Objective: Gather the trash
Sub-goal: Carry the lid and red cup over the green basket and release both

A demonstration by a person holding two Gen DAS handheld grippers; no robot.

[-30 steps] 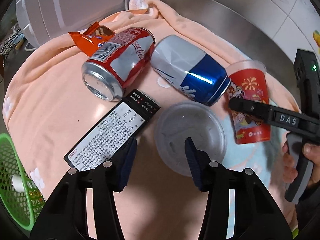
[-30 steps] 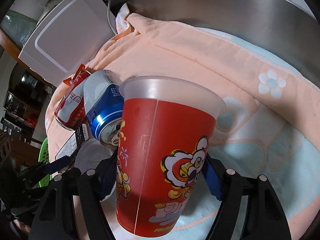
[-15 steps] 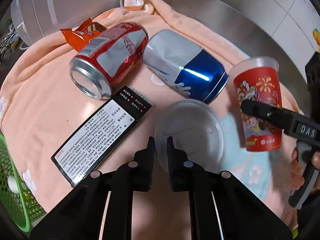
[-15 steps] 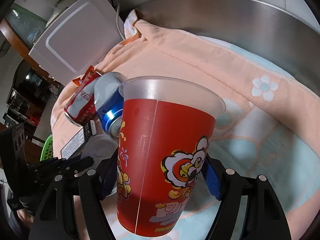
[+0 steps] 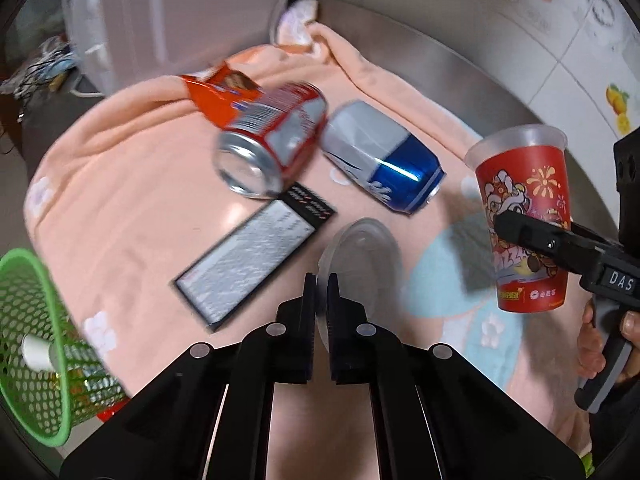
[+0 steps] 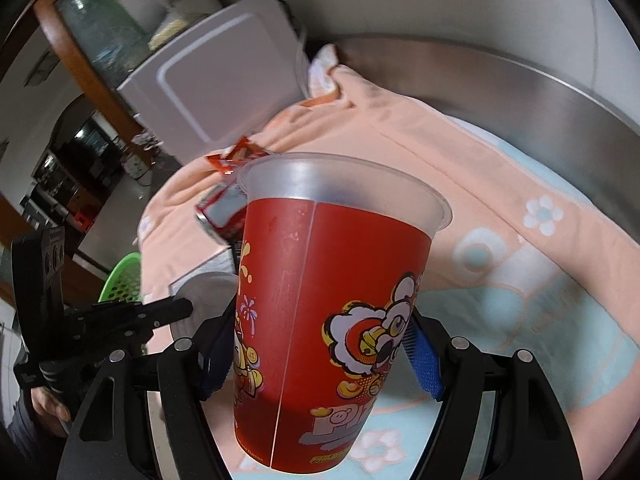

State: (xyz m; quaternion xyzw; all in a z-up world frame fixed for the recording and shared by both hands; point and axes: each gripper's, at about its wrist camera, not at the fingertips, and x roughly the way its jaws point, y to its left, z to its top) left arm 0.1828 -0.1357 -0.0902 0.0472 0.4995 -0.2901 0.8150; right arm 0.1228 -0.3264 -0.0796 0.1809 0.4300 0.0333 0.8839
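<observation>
My left gripper (image 5: pixel 321 300) is shut on the rim of a clear plastic lid (image 5: pixel 360 256) and holds it tilted above the peach towel (image 5: pixel 120 200). My right gripper (image 6: pixel 320 348) is shut on a red paper cup (image 6: pixel 332 300) with a cartoon print, held upright off the towel; the cup also shows in the left wrist view (image 5: pixel 524 208). A red cola can (image 5: pixel 272 144), a blue and silver can (image 5: pixel 384 160), an orange snack wrapper (image 5: pixel 220 92) and a flat black and white packet (image 5: pixel 252 260) lie on the towel.
A green mesh basket (image 5: pixel 28 340) with some trash in it stands at the lower left, off the towel's edge; it also shows in the right wrist view (image 6: pixel 120 280). A white appliance (image 5: pixel 168 12) stands at the back. A steel surface (image 5: pixel 460 76) runs behind the towel.
My left gripper closed on the clear lid's rim and lifted it so it tilts. My right gripper raised the red cup higher above the towel.
</observation>
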